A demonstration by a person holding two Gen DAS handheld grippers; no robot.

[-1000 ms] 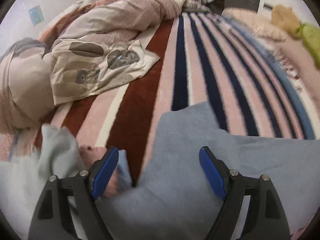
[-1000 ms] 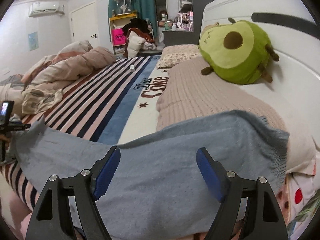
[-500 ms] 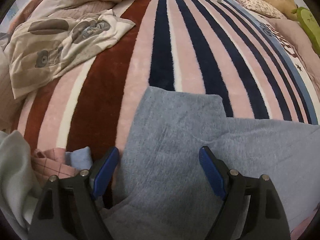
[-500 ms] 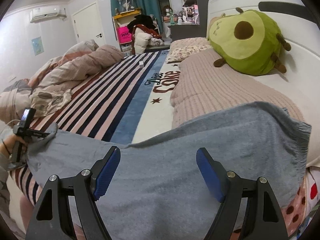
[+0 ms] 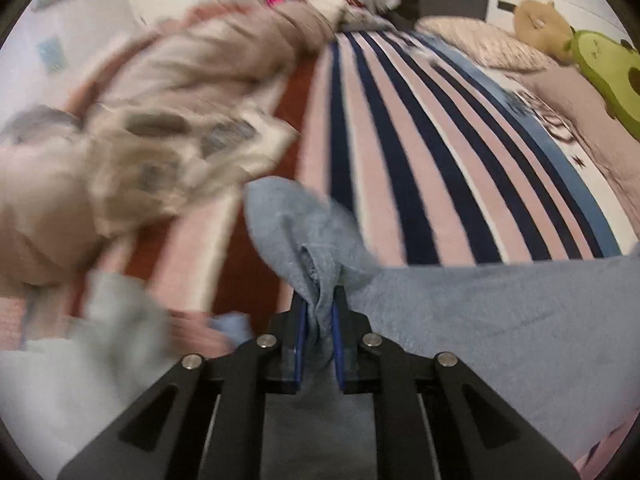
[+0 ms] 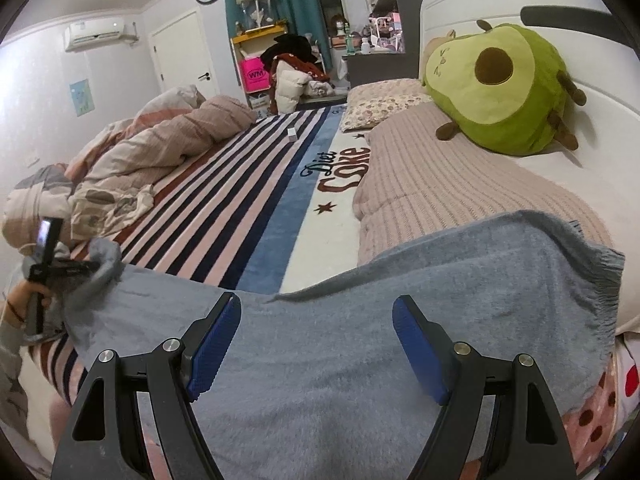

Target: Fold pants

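Observation:
Grey-blue pants [image 6: 340,360] lie spread across the near edge of the bed, their ribbed hem [image 6: 600,292] at the right. In the left wrist view my left gripper [image 5: 320,312] has its jaws closing, and the blue pads pinch a bunched fold of the pants [image 5: 480,320] that stands up between them. The right wrist view shows that same gripper [image 6: 60,268] at the far left, holding the pants' raised corner, with a hand beneath it. My right gripper [image 6: 316,340] hovers open over the middle of the pants, nothing between its fingers.
A striped blanket [image 6: 240,208] covers the bed. A crumpled duvet [image 6: 160,148] lies at the left, a green avocado plush [image 6: 500,88] and a pillow [image 6: 384,100] at the right. Pale clothes [image 5: 100,340] lie beside my left gripper.
My left gripper has shut on the pants' edge and lifted a fold of it; its view has tilted up and blurred. The right gripper stays open and nearly still.

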